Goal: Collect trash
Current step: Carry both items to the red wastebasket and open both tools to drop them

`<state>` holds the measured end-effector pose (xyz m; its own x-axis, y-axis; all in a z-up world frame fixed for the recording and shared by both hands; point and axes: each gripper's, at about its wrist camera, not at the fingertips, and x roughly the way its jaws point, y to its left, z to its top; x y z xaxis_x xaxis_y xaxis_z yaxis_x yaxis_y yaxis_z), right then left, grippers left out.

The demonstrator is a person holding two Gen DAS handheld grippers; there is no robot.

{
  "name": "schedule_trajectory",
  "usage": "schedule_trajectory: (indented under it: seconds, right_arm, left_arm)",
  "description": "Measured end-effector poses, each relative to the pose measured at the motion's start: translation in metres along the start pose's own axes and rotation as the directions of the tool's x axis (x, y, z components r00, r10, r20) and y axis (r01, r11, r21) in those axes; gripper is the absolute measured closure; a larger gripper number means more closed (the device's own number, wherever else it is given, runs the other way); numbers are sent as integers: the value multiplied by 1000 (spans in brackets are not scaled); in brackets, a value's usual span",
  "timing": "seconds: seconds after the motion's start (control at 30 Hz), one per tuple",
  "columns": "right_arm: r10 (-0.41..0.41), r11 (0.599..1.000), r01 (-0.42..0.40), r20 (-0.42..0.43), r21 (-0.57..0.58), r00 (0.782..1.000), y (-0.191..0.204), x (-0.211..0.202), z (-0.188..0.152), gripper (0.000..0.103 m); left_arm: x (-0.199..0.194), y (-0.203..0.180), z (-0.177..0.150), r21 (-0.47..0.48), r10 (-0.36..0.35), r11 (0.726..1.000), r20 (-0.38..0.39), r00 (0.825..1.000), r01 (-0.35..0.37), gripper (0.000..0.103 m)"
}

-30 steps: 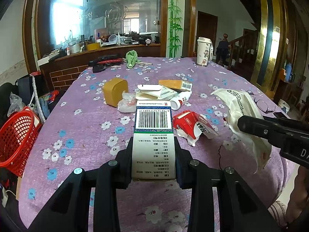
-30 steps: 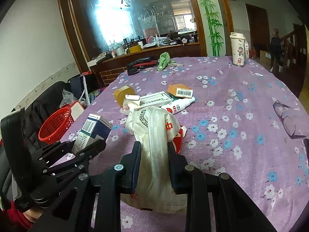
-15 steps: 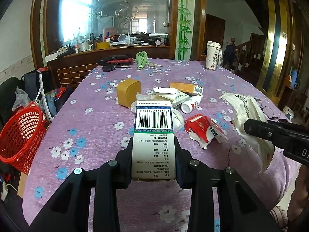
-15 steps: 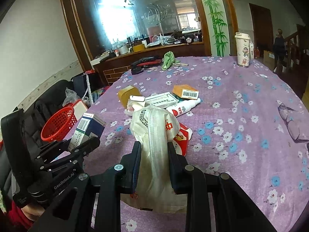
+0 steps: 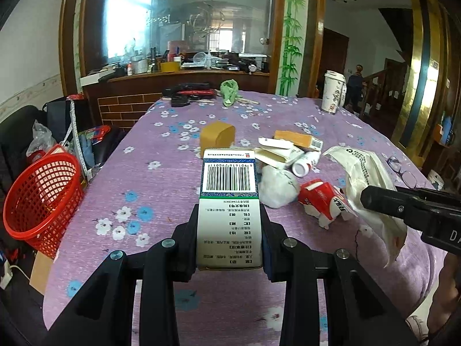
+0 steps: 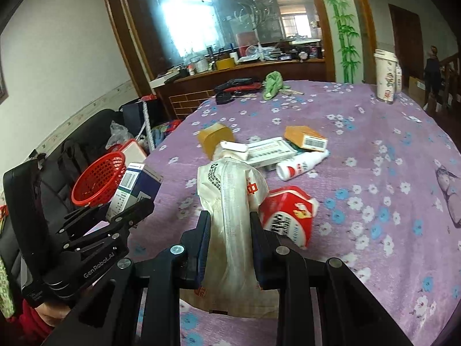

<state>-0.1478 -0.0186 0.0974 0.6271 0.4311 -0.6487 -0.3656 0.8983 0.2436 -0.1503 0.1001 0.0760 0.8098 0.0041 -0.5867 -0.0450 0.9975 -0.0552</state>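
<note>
My left gripper (image 5: 229, 239) is shut on a white and blue medicine box (image 5: 229, 201) with a barcode, held above the purple flowered tablecloth (image 5: 149, 184). The box also shows in the right wrist view (image 6: 134, 187). My right gripper (image 6: 229, 230) is shut on a white plastic bag (image 6: 230, 201), which also shows in the left wrist view (image 5: 366, 178). A red mesh basket (image 5: 40, 196) stands beside the table's left edge. More trash lies mid-table: a crumpled red and white carton (image 5: 325, 201), a white wad (image 5: 276, 184), flat boxes (image 5: 288, 147) and a small bottle (image 5: 305, 163).
A tan block (image 5: 217, 137) sits behind the trash pile. A paper cup (image 5: 332, 92), a green cloth (image 5: 229, 92) and dark tools (image 5: 187, 93) stand at the far edge. Glasses (image 5: 403, 173) lie at the right. A black chair (image 6: 57, 167) is left of the table.
Both grippers have risen and drawn back a little with their loads. The left view has swung left, so the red basket shows more fully.
</note>
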Motion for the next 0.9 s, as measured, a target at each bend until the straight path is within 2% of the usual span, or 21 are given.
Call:
schedule_trajectory:
  seconds: [0.27, 0.5, 0.7, 0.9]
  right_arm:
    - [84, 996, -85, -39, -41, 996, 26, 17, 20, 75]
    - [184, 978, -192, -101, -76, 978, 67, 44, 43, 75]
    - [243, 958, -261, -146, -115, 959, 112, 71, 66, 75]
    - [297, 936, -327, -206, -128, 932, 159, 114, 87, 75]
  left_arm:
    - [-10, 35, 9, -55, 43, 998, 14, 999, -43, 70]
    - [-24, 81, 18, -132, 82, 988, 25, 996, -78, 70]
    - [-41, 137, 25, -200, 163, 968, 42, 986, -151, 70]
    - [-43, 197, 25, -257, 244, 938, 19, 970, -231, 70]
